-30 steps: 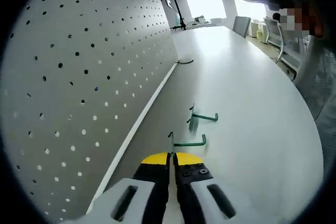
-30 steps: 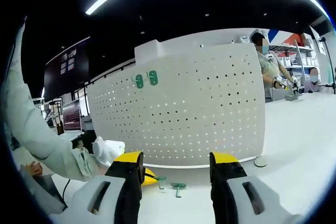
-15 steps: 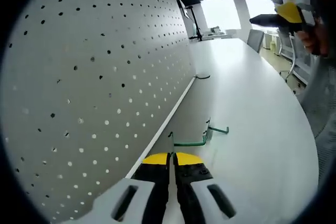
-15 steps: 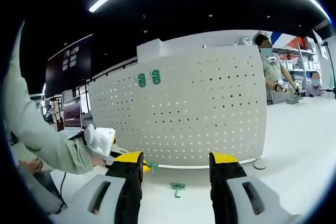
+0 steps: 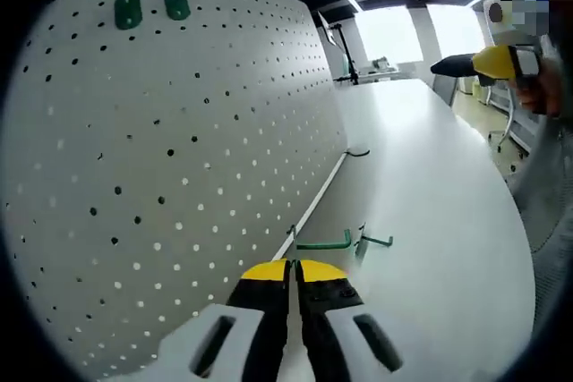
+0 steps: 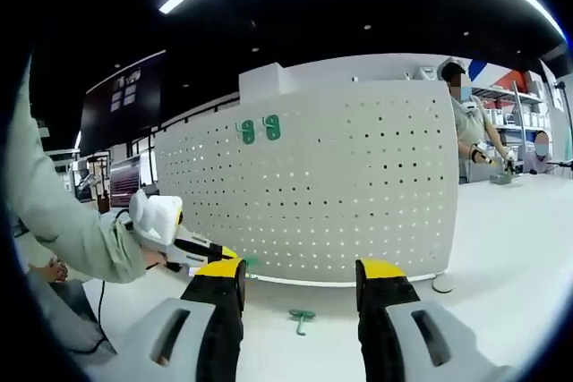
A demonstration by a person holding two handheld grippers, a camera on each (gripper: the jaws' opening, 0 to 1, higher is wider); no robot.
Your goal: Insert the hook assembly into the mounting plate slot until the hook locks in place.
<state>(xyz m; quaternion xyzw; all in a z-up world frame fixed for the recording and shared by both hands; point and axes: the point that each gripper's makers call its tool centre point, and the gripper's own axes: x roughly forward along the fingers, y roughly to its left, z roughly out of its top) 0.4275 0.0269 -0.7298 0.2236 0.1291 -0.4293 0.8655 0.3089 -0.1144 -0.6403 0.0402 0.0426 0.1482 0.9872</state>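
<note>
in the left gripper view the left claw (image 5: 289,267) has its yellow-tipped jaws pressed together on the stem of a green hook (image 5: 320,243), which sticks out just past the tips, lifted off the white bench (image 5: 430,185); a second hook (image 5: 374,241) lies on the bench just beyond it, near the foot of the pegboard (image 5: 170,158); the pegboard stands upright along the left, and two green hooks (image 5: 152,8) hang side by side near its top edge; a dark cable (image 5: 358,152) curls on the bench by the board's base, farther off; the right claw (image 5: 466,63) shows at the upper right, held in a hand (image 5: 548,87), well above the bench.

in the right gripper view the right claw (image 6: 300,282) is wide apart and grips nothing; between its jaws the pegboard (image 6: 358,194) faces the camera, with the two hung hooks (image 6: 259,129) high on its left part; one green hook (image 6: 300,316) lies on the bench (image 6: 501,248) in front of the board; at the left a sleeved arm (image 6: 63,221) holds the left claw (image 6: 210,254) close to the board's lower left; whether its hook touches the board i cannot tell; a person (image 6: 470,131) stands behind the board at the right.
</note>
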